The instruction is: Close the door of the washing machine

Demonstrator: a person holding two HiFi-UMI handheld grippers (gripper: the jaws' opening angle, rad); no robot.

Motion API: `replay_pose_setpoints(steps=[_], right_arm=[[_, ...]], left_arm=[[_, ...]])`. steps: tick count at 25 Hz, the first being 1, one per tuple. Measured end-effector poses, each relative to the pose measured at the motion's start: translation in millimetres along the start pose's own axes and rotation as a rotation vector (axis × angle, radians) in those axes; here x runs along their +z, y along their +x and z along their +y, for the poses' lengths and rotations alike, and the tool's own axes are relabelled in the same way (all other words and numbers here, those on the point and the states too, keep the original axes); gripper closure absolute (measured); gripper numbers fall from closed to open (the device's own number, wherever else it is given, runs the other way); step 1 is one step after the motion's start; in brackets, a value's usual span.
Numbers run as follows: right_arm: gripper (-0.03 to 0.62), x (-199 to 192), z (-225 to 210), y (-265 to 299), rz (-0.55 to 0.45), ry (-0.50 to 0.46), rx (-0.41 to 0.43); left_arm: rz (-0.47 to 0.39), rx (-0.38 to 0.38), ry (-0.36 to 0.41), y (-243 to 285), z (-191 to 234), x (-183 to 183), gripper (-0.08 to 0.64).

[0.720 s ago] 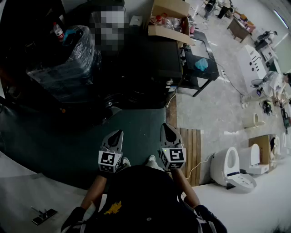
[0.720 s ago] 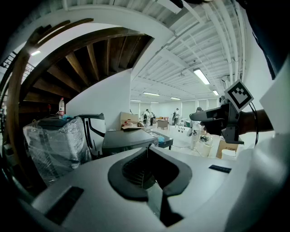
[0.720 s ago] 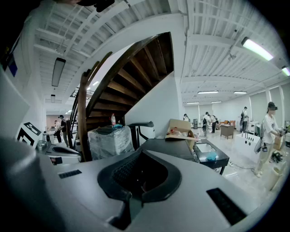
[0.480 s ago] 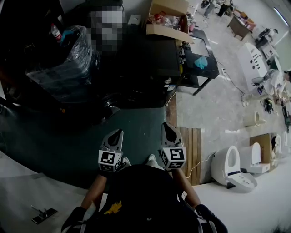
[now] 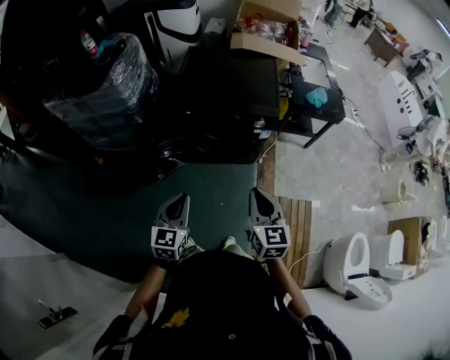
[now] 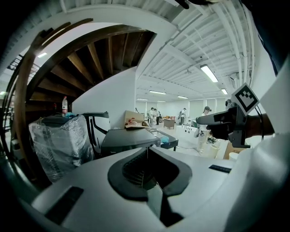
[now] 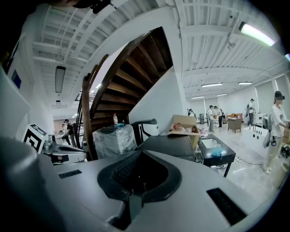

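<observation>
Washing machine (image 5: 225, 88) dead ahead; wrapped bundle (image 5: 98, 88) to its left, low table (image 5: 304, 83) just right, cardboard box (image 5: 264, 35) at its far edge.

Warehouse-like hall: toilets (image 5: 349, 261), cardboard boxes (image 5: 271, 10)

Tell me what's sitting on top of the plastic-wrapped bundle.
A bottle with a red band and a teal thing beside it. What the plastic-wrapped bundle holds is hidden by the wrap.

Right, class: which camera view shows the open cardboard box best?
The head view: it looks down into the cardboard box, showing its open flaps and contents. The left gripper view shows the box small, distant and side-on; the right gripper view likewise, slightly larger.
</observation>
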State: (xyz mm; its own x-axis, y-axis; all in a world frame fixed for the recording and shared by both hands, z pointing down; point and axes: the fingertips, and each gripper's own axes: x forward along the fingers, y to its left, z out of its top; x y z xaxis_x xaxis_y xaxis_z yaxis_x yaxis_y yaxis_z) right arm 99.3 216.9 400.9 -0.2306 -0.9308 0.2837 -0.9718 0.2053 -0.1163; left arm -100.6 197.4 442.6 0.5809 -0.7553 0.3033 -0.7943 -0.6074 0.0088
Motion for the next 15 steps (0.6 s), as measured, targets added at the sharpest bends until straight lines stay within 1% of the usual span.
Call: replay_pose_setpoints(steps=[2, 3, 4, 5, 7, 9, 11, 12, 13, 15], right_arm=[[0.566, -3, -10, 0, 0.007, -0.003, 0.026], [0.566, -5, -14, 1, 0.012, -0.005, 0.039], [0.566, -6, -18, 1, 0.016, -0.006, 0.053], [0.566, -7, -20, 1, 0.020, -0.006, 0.069], [0.566, -10, -23, 0, 0.025, -0.007, 0.107], [0.566, -17, -25, 1, 0.033, -0.007, 0.137], [0.566, -24, -25, 3, 0.047, -0.004, 0.161], [0.566, -25, -22, 4, 0.051, -0.001, 0.174], [0.566, -24, -17, 5, 0.051, 0.001, 0.187], [0.566, -24, -8, 4, 0.052, 0.004, 0.207]], left_arm=[[-0.006, 0.023, -0.001, 6, -7, 2, 0.540], [-0.005, 0.032, -0.003, 10, -10, 3, 0.509], [-0.002, 0.041, -0.005, 12, -13, 3, 0.443], [0.000, 0.051, -0.006, 14, -16, 3, 0.414], [0.001, 0.077, -0.003, 14, -21, 5, 0.411], [0.008, 0.104, 0.002, 13, -24, 5, 0.378], [0.022, 0.125, -0.003, 12, -25, 3, 0.310], [0.032, 0.134, -0.004, 11, -23, 1, 0.263], [0.043, 0.144, -0.001, 9, -20, 0, 0.239], [0.061, 0.161, 0.005, 3, -14, -5, 0.239]])
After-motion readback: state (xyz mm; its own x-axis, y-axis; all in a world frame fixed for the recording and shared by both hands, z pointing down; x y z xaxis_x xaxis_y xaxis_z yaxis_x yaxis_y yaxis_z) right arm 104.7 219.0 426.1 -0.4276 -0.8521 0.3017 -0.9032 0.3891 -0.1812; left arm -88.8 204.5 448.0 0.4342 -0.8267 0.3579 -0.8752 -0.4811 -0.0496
